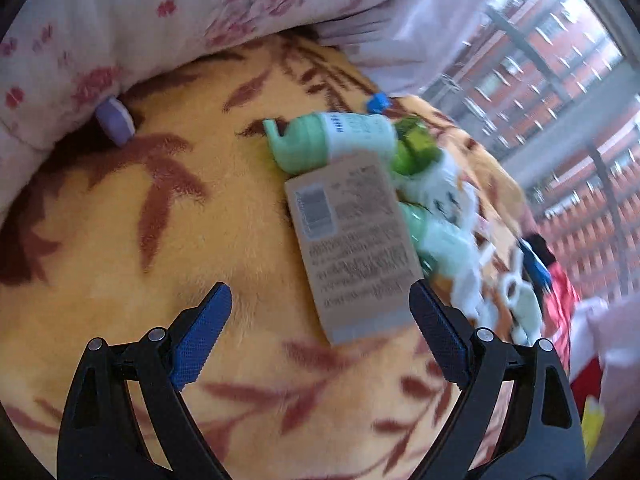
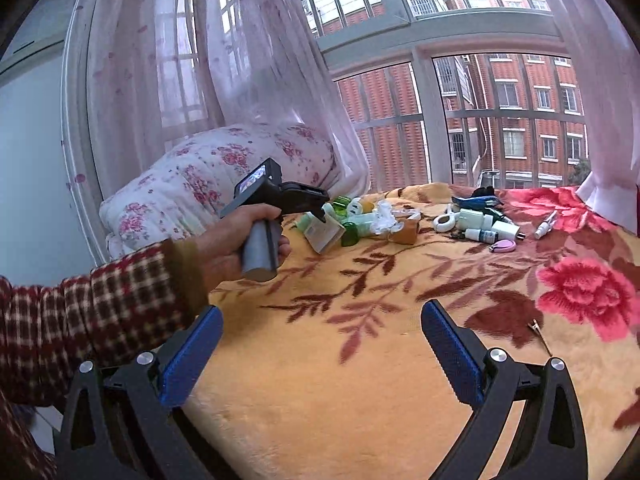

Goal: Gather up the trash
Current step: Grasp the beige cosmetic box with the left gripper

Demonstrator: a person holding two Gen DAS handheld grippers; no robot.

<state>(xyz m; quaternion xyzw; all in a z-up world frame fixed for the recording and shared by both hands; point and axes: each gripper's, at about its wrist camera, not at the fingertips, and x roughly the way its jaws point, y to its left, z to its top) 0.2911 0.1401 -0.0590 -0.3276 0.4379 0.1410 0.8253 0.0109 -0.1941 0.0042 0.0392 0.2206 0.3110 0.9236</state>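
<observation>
Trash pile [image 1: 360, 184] heaped on bed blanket [image 1: 160, 240] near window, likely gathered for pickup. Left gripper [image 1: 320, 336] released, empty, poised beside cardboard tag [image 1: 352, 248]. Right gripper [image 2: 322, 348] released, empty, well back.

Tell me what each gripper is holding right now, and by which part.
Nothing is held. The left gripper is open above the blanket, its pads beside the cardboard packet without pressing it. The right gripper is open, nothing between its fingers.
</observation>
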